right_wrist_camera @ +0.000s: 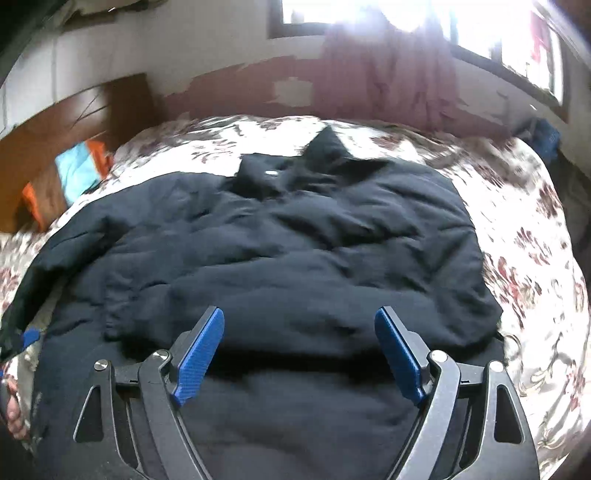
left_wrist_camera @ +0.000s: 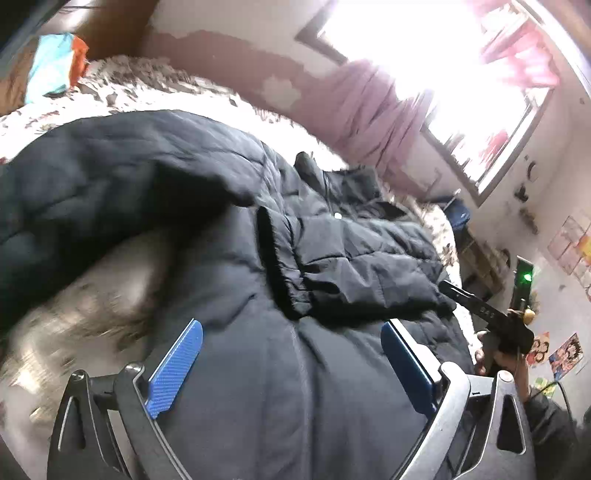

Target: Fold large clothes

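Observation:
A large dark navy padded jacket (right_wrist_camera: 288, 254) lies spread on a floral bedspread (right_wrist_camera: 532, 258), collar toward the far wall. In the left wrist view the jacket (left_wrist_camera: 258, 277) has one sleeve (left_wrist_camera: 354, 266) folded across its body. My left gripper (left_wrist_camera: 291, 328) is open and empty, hovering just above the jacket's lower part. My right gripper (right_wrist_camera: 299, 317) is open and empty above the jacket's hem. The right gripper also shows in the left wrist view (left_wrist_camera: 491, 314), at the jacket's right edge, held by a hand.
A wall with peeling dark red paint (right_wrist_camera: 258, 88) and a bright window (right_wrist_camera: 369, 14) lie beyond the bed. A wooden headboard (right_wrist_camera: 74, 122) with a blue and orange cloth (right_wrist_camera: 77, 170) stands at the left. Posters (left_wrist_camera: 565, 354) hang on the right wall.

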Demonstrator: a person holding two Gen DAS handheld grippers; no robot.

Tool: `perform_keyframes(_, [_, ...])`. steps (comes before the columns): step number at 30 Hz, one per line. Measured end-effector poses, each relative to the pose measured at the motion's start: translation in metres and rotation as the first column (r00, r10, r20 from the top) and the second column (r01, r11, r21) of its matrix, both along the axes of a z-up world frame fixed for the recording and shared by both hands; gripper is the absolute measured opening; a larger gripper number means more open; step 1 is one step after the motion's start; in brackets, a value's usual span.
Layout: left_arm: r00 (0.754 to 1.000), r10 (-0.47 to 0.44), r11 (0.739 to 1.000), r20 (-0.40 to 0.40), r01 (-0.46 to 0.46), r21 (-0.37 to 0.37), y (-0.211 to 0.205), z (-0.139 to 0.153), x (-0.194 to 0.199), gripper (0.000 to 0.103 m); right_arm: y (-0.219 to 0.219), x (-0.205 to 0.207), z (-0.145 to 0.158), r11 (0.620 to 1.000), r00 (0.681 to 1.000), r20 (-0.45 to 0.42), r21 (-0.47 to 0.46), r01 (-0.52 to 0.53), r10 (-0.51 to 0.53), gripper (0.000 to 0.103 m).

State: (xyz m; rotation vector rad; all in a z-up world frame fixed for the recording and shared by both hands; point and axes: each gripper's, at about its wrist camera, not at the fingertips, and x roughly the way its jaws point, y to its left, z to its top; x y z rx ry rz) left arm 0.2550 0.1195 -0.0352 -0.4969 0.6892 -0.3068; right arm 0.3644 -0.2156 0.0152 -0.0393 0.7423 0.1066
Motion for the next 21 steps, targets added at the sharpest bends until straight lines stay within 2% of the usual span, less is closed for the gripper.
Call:
perform_keyframes(3, [0.997,0.074,0.997,-0.001,-0.074,-0.021,0.026,0.004,-0.010,0.098,0.038,0.002,0.006,0.999,0.999,-0.013,-0.012,-0.041,0.041,0.080])
perform_keyframes(5, [0.988,0.151,0.985,-0.016,-0.152,-0.076,0.053,0.008,-0.010,0.098,0.065,0.005,0.005,0.998,0.998,-0.018,-0.026,-0.056,0.055,0.080])
perform_keyframes(7, [0.960,0.274,0.935,-0.058,-0.280,-0.217,0.086,0.000,-0.017,0.099,0.091,0.007,0.002,0.996,0.997,-0.032,-0.054,-0.066,0.064,0.080])
perform_keyframes(9, [0.920,0.376,0.852,-0.114,-0.391,-0.349,0.115,-0.018,-0.028,0.100,0.115,0.012,-0.002,0.993,0.996,-0.052,-0.088,-0.077,0.073,0.080])
perform_keyframes(10, [0.902,0.406,0.821,-0.144,-0.429,-0.376,0.123,-0.024,-0.031,0.100,0.123,0.013,-0.003,0.992,0.996,-0.055,-0.102,-0.075,0.070,0.080])
perform_keyframes(11, [0.878,0.439,0.777,-0.191,-0.478,-0.409,0.136,-0.033,-0.034,0.100,0.130,0.016,-0.004,0.991,0.996,-0.059,-0.114,-0.070,0.064,0.080])
perform_keyframes(14, [0.840,0.480,0.683,-0.251,-0.538,-0.495,0.166,-0.046,-0.038,0.100,0.149,0.026,-0.008,0.994,0.997,-0.073,-0.107,-0.040,0.032,0.080])
perform_keyframes(16, [0.829,0.498,0.652,-0.253,-0.551,-0.521,0.177,-0.046,-0.037,0.100,0.156,0.034,-0.015,0.996,0.996,-0.089,-0.090,-0.008,0.000,0.080])
perform_keyframes(18, [0.813,0.529,0.634,-0.245,-0.570,-0.522,0.187,-0.042,-0.038,0.100,0.163,0.043,-0.028,0.997,0.993,-0.117,-0.074,0.025,-0.034,0.080])
perform_keyframes(20, [0.786,0.569,0.624,-0.241,-0.604,-0.497,0.199,-0.036,-0.040,0.098,0.167,0.050,-0.041,0.996,0.988,-0.141,-0.080,0.045,-0.056,0.080])
perform_keyframes(21, [0.762,0.600,0.609,-0.243,-0.632,-0.479,0.207,-0.034,-0.040,0.098,0.170,0.052,-0.047,0.994,0.986,-0.152,-0.092,0.052,-0.066,0.080])
